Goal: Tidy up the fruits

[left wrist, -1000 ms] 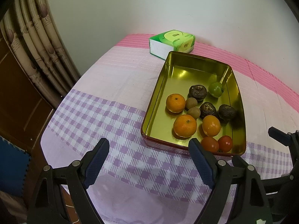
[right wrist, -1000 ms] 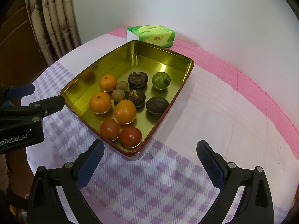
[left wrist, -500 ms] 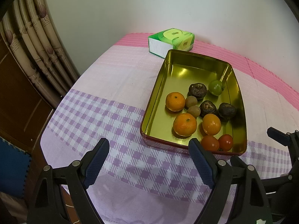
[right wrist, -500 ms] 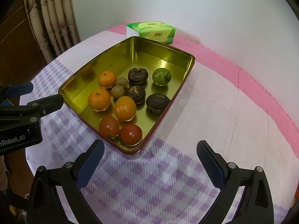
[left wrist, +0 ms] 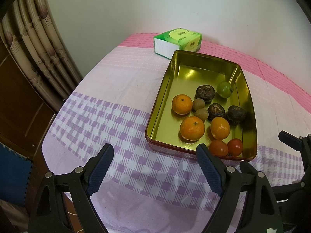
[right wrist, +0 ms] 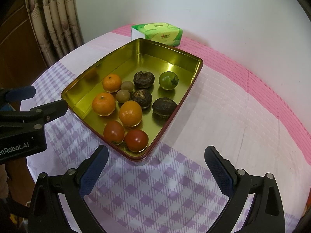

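A gold metal tray point(left wrist: 161, 104) point(right wrist: 81, 89) lies on the checked tablecloth and holds several fruits. In it are three oranges point(left wrist: 192, 128) point(right wrist: 130, 113), two red tomatoes point(left wrist: 234, 146) point(right wrist: 136, 140), a green tomato point(left wrist: 224, 89) point(right wrist: 168, 80), three dark brown fruits point(left wrist: 205, 90) point(right wrist: 164, 106) and two small tan ones point(left wrist: 201, 114) point(right wrist: 122, 96). My left gripper point(left wrist: 154, 159) hovers open over the cloth, just short of the tray's near edge. My right gripper point(right wrist: 155, 159) is open too, near the tray's front corner. Nothing is between either pair of fingers.
A green tissue pack point(left wrist: 177, 41) point(right wrist: 157, 34) lies behind the tray against the white wall. Curtains point(left wrist: 38, 38) hang at the left beside the table's rounded edge. Bare cloth point(right wrist: 233, 116) stretches to the right of the tray.
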A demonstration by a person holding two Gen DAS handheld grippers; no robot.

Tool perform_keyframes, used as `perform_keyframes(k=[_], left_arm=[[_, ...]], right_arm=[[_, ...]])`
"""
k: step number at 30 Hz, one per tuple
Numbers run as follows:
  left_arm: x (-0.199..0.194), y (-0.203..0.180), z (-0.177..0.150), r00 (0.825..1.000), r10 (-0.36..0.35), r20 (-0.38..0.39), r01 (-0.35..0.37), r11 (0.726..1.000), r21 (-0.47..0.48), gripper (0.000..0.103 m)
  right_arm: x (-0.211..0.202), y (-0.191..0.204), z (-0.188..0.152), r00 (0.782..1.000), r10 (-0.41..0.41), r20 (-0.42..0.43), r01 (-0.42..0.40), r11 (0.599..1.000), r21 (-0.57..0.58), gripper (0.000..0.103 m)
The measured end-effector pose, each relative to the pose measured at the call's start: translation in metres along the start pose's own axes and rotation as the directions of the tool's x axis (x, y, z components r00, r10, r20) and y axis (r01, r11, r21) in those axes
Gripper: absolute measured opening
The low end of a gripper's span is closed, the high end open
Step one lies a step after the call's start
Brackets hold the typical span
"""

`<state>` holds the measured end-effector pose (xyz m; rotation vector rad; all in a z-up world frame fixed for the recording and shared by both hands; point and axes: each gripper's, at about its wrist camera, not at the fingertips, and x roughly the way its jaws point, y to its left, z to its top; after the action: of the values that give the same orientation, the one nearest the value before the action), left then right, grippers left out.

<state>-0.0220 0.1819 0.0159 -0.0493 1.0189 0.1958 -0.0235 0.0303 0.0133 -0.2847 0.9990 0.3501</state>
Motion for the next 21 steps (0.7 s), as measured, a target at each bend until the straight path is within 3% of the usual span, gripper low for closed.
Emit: perform_keyframes(k=[21], left_arm=[[0.0012, 0.0006, -0.0012, 1.0, 0.003, 0.006, -0.003, 1.0, 0.008, 0.084]], right_arm=[[-0.0003, 0.0027, 0.0005, 1.0, -0.001, -0.003, 0.001, 1.0, -0.003, 0.099]])
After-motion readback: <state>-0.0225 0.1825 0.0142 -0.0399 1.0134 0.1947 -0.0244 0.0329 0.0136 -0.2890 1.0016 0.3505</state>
